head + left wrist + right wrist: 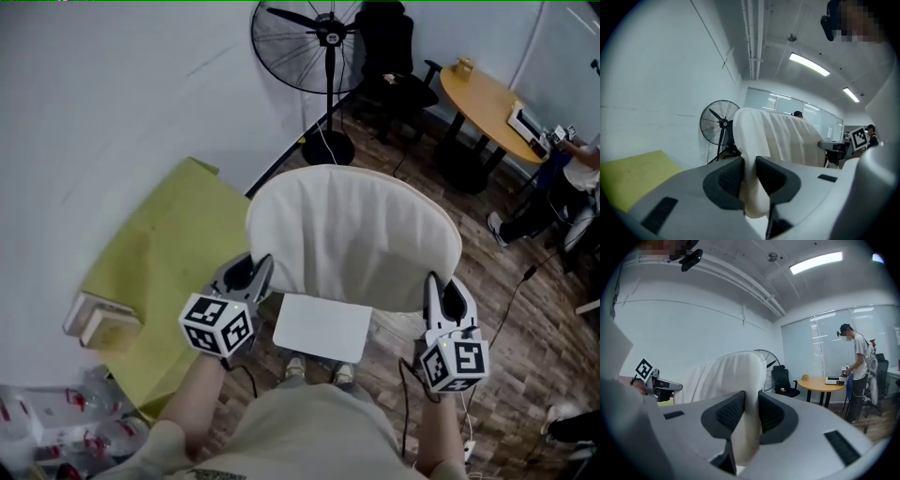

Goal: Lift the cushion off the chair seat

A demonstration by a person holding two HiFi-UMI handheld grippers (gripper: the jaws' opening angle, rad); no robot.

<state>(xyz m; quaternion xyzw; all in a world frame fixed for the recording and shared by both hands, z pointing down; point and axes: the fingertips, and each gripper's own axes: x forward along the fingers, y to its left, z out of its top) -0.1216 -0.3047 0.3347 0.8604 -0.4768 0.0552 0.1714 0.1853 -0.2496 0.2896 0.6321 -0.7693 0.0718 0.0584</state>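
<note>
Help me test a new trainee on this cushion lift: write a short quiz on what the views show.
1. True or false: the left tool is shut on the cushion.
2. Which thing stands by the wall beyond the cushion? A. a floor fan B. a ladder C. a bicycle
3. Fill in: in the head view, the right tool grips the cushion's ___ edge.
Key: 1 true; 2 A; 3 right.
</note>
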